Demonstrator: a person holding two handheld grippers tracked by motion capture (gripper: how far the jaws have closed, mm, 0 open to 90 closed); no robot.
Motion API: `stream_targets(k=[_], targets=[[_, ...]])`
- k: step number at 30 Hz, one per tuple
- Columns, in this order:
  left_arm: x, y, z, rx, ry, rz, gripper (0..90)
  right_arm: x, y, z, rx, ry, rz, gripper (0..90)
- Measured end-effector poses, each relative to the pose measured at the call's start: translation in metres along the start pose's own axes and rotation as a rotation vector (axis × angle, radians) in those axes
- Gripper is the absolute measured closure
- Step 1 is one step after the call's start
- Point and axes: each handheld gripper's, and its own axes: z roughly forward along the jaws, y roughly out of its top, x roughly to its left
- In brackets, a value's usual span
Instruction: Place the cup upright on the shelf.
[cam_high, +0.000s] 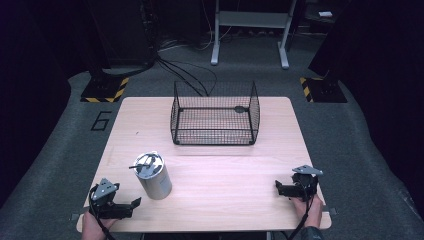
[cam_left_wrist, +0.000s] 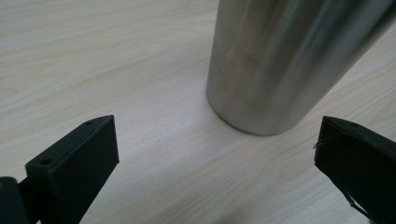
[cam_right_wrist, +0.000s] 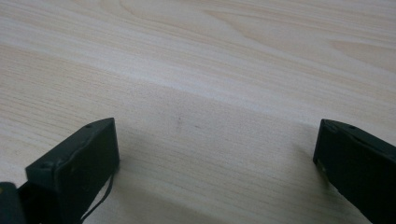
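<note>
A steel cylinder-shaped can (cam_high: 153, 175) stands upright on the wooden table (cam_high: 220, 170), left of centre near the front, with a dark utensil resting in its open top. In the left gripper view its brushed wall (cam_left_wrist: 280, 60) rises just ahead of the jaws. My left gripper (cam_high: 134, 204) lies at the front left corner, open, a short way from the can's base with nothing between its jaws. My right gripper (cam_high: 278, 187) rests at the front right, open, over bare wood (cam_right_wrist: 210, 93). A black wire basket (cam_high: 215, 114) sits at the back centre.
The basket holds a small dark object (cam_high: 241, 108) at its far side. Beyond the table are cables on grey carpet, two black stands with yellow-black striped bases (cam_high: 105, 90), and a white frame (cam_high: 250, 30). A hand holds each gripper at the table's front edge.
</note>
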Motion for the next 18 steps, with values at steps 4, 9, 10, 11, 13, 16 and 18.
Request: stream_targets(k=[4, 9, 10, 11, 13, 16, 18], targets=[[-0.005, 0.007, -0.007, -0.028, -0.022, 0.000, 0.0, 0.000, 0.000, 0.000, 0.000, 0.000, -0.001, 0.0], [-0.013, 0.017, -0.012, -0.078, -0.053, 0.007, 0.0, 0.000, 0.000, 0.000, 0.000, 0.000, -0.002, 0.0], [-0.015, 0.018, -0.011, -0.094, -0.053, 0.007, 0.0, 0.000, 0.000, 0.000, 0.000, 0.000, -0.001, 0.0], [-0.016, 0.020, -0.012, -0.090, -0.061, 0.015, 0.0, 0.000, 0.000, 0.000, -0.001, 0.000, 0.004, 0.0], [-0.018, 0.022, -0.012, -0.098, -0.060, 0.022, 0.0, 0.000, 0.000, 0.000, 0.000, 0.000, -0.001, 0.0], [-0.022, 0.029, -0.014, -0.115, -0.078, 0.035, 0.0, 0.000, 0.000, 0.000, 0.000, 0.001, -0.001, 0.0], [-0.023, 0.033, -0.014, -0.128, -0.079, 0.045, 0.0, 0.000, 0.000, 0.000, -0.002, 0.001, 0.004, 0.0]])
